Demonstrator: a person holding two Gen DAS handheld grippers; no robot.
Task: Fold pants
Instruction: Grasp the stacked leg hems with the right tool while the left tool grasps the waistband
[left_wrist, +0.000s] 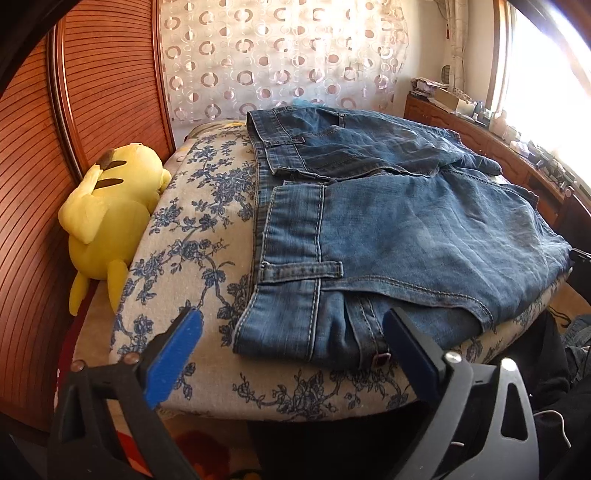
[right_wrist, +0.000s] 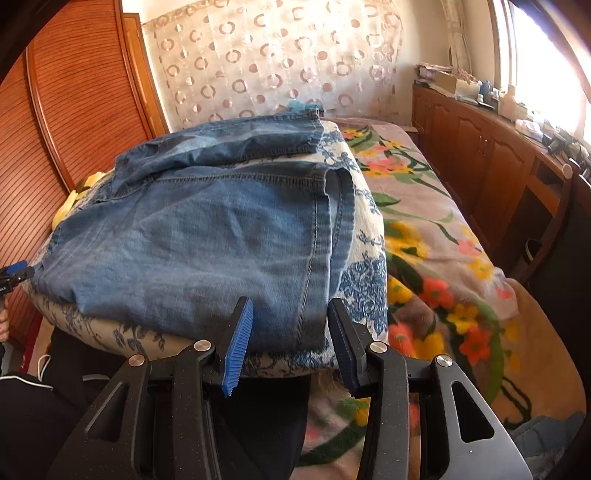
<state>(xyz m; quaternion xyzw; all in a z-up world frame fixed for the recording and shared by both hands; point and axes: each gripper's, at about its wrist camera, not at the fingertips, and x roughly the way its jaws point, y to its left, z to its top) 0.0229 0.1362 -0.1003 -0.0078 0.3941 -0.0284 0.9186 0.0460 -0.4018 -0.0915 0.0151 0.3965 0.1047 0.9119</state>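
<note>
While the jeans (left_wrist: 388, 229) lie part-folded on the blue-flowered cushion (left_wrist: 192, 236), I judge I'm at the approach for the next fold. Left gripper (left_wrist: 291, 343) gapes wide at the waistband, empty; right gripper (right_wrist: 290, 332) half-open at the hem, empty. Next: pinch both near edges together.

Landmark: jeans (left_wrist: 388, 229) spread on the blue-floral cushion (left_wrist: 199, 236).
Left wrist view: looks forward and down over the left gripper (left_wrist: 291, 343) from the near edge, at the waistband end of the jeans; close; yellow plush (left_wrist: 110, 218) and wooden louvred panel (left_wrist: 33, 184) left of them.
Right wrist view: same tilt over the right gripper (right_wrist: 291, 336), at the hem end of the jeans (right_wrist: 192, 236); close; flowered blanket (right_wrist: 436, 236) to their right.
Shared: jeans, cushion, circle-pattern curtain (left_wrist: 280, 55) behind, window-side cabinet (right_wrist: 480, 155).
</note>
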